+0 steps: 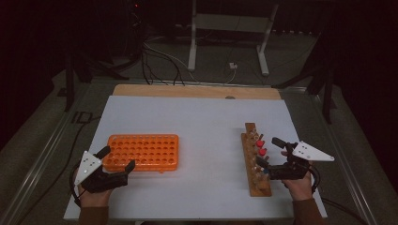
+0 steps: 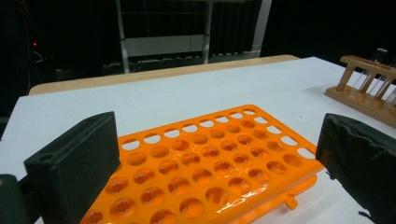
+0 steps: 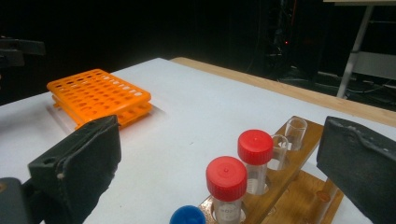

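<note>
High view: nearest, at seven o'clock, the left tongs [image 1: 118,158] gape wide and empty around the orange rack [image 1: 142,152], every hole vacant. At four o'clock the right tongs [image 1: 269,151] stand equally wide, empty, beside the wooden stand [image 1: 256,161] holding the capped tubes [image 3: 227,184]. No tube seems moved; everything remains.

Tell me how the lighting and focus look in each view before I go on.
High view: dim, dark surroundings, soft detail on the wooden rack. Left gripper view: orange rack sharp, with glossy glare around its holes. Right gripper view: red-capped tubes clear, background nearly black, near jaws slightly soft.
</note>
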Demonstrator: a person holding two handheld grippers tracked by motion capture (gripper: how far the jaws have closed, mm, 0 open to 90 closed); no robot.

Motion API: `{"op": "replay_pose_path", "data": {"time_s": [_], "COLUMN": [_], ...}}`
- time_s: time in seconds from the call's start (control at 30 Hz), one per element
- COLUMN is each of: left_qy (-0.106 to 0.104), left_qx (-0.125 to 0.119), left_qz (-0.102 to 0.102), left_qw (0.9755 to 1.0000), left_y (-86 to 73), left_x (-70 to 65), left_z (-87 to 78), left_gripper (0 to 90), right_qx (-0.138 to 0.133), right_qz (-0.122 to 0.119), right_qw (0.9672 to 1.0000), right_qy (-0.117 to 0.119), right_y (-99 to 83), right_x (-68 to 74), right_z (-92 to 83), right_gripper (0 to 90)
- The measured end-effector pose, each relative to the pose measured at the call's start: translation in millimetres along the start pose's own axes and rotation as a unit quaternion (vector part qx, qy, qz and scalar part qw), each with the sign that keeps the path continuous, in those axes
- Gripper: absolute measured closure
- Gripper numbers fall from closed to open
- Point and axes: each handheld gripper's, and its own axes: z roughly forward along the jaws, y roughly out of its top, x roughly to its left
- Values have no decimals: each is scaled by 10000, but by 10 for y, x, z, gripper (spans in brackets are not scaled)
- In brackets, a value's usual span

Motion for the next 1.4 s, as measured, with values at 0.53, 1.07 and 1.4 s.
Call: {"op": "replay_pose_path", "data": {"time_s": [0.53,1.07,1.4], "left_qy": [54,203,239], "left_qx": [-7,37,36], "left_qz": [-82,-174,-241], "left_qw": [10000,9996,9994], "left_y": [-1,-19,-31], "left_x": [15,20,39], "left_z": [-17,-26,-27], "left_gripper": [2,2,2], "right_qx": [22,443,730], "right_qz": [-15,-105,-118], "right_qw": [10000,9989,9968], "right_qy": [-13,97,301], "right_y": [1,67,-58], "right_x": [17,46,154], "right_z": [0,-196,-354], "right_gripper": [5,63,266]}}
